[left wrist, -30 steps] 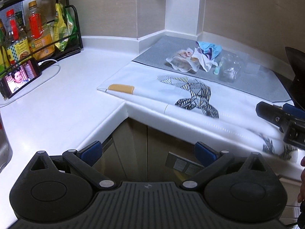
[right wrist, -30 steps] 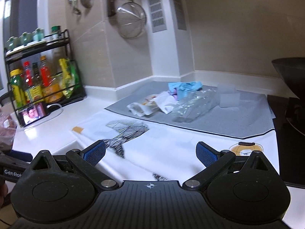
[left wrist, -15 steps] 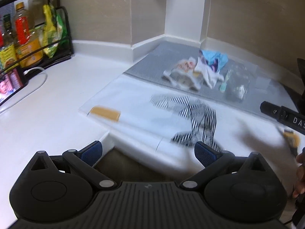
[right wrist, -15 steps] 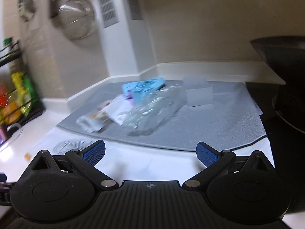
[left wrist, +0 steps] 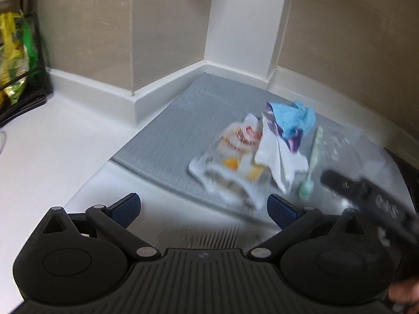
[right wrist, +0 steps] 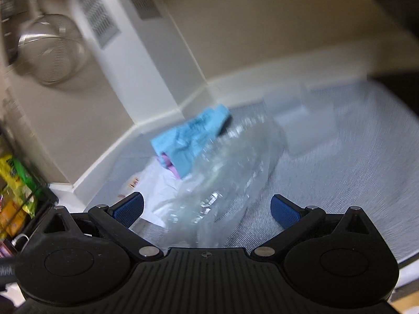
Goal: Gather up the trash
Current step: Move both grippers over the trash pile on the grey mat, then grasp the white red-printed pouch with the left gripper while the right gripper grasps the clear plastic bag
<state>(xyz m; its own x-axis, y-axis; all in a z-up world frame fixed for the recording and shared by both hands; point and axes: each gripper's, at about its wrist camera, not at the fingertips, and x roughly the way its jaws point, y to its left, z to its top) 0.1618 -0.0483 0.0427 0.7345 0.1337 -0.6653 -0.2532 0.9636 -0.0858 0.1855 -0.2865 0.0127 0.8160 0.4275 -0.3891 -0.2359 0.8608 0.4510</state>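
Observation:
A pile of trash lies on a grey mat [left wrist: 183, 120] in the counter corner: a white printed wrapper [left wrist: 230, 157], a white paper piece [left wrist: 275, 154], a crumpled blue wrapper [left wrist: 296, 117] [right wrist: 193, 136], a green toothbrush [left wrist: 311, 162] and a crushed clear plastic bottle [right wrist: 225, 180]. My left gripper [left wrist: 203, 206] is open, just short of the white wrapper. My right gripper [right wrist: 207, 206] is open with the clear bottle between its jaws, not closed on it. The right gripper's body also shows in the left wrist view [left wrist: 366, 196].
A black wire rack with yellow and green snack bags [left wrist: 15, 60] [right wrist: 15, 183] stands at the left. A metal strainer [right wrist: 49, 49] hangs on the wall. A clear plastic box [right wrist: 301, 115] sits on the mat behind the bottle. Walls close the corner.
Both grippers have moved forward over the counter toward the trash pile. The clear bottle now lies between the right gripper's open jaws. Both stay open.

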